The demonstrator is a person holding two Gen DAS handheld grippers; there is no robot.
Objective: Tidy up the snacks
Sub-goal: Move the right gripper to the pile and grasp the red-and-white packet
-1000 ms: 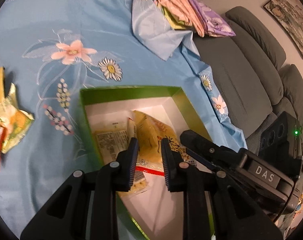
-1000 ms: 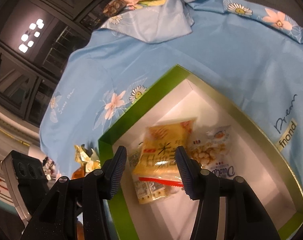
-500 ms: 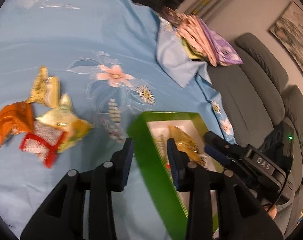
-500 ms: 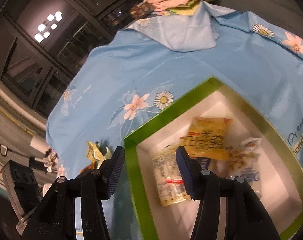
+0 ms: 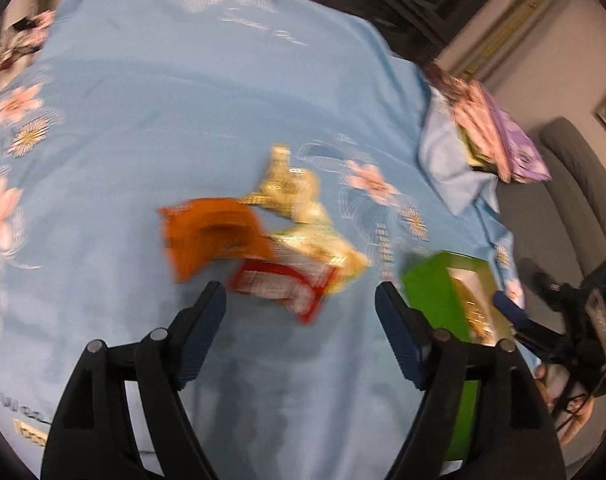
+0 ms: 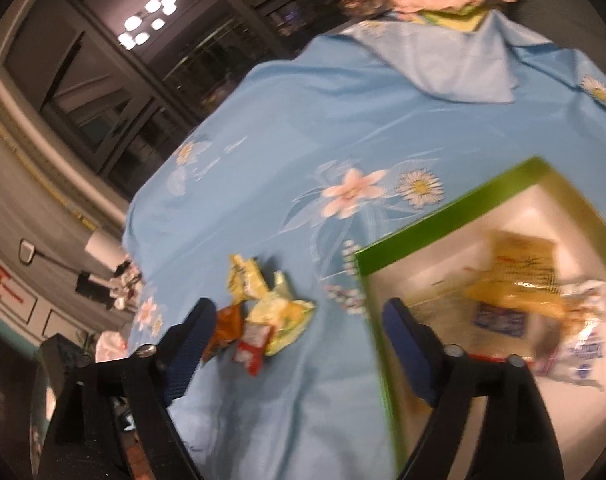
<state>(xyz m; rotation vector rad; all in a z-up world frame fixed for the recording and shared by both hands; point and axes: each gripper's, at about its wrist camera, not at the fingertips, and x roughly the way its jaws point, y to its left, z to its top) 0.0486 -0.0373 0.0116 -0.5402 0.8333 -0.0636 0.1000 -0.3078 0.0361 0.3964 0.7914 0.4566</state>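
Beyond left fingers point(image 5: 199, 332), snack packets point(image 5: 271, 236)

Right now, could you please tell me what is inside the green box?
Inside the green box lie a yellow snack packet and a white packet of nuts, with a paler packet partly under them. Blur hides the labels, and anything beneath them cannot be seen.

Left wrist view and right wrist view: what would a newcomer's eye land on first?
The bright heap of loose snack packets, orange, gold and red, on the blue flowered cloth, just ahead of the opening, empty left gripper. Then the green box to the right, already holding several packets.
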